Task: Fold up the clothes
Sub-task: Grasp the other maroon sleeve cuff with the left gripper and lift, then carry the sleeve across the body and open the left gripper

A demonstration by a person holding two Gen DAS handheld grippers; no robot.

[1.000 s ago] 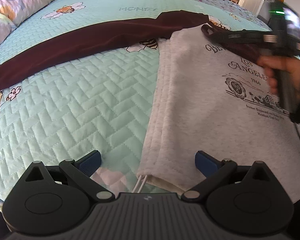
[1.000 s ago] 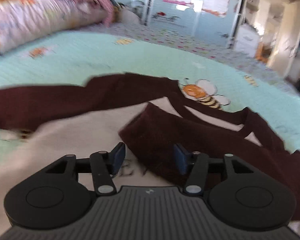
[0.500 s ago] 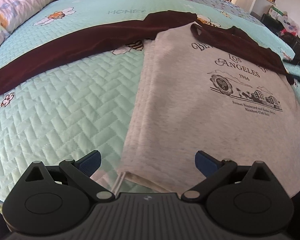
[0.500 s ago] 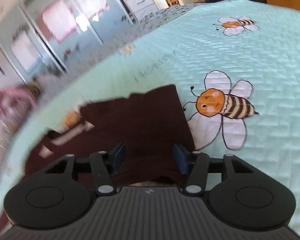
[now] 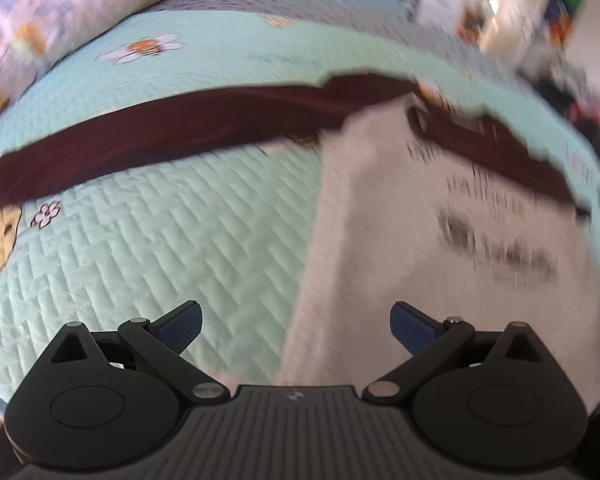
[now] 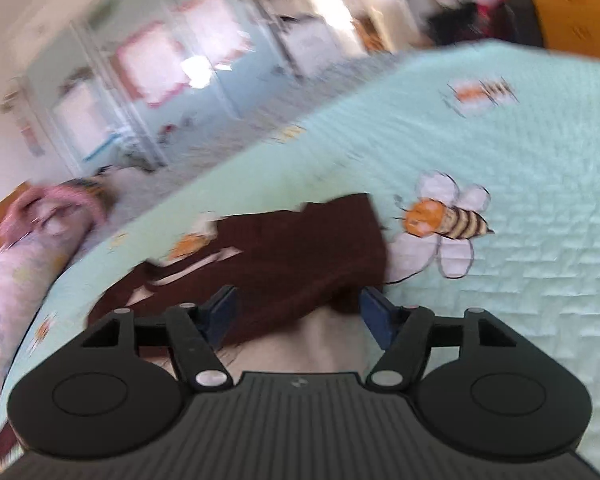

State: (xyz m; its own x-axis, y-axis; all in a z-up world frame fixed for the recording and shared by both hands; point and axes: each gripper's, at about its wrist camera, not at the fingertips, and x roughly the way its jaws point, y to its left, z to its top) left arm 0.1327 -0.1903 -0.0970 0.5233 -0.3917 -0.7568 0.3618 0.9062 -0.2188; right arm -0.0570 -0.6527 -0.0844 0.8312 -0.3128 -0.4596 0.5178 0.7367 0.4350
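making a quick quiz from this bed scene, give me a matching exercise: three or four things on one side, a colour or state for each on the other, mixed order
Things:
1. long sleeve
2. sweatshirt body
3. quilt
4. left claw

Colour or state:
A. pale green, stitched in zigzags
B. open, nothing between its fingers
C. dark maroon, stretched out across the bed
D. light grey with dark print

Pairs: 1-C, 2-D, 3-A, 4-B
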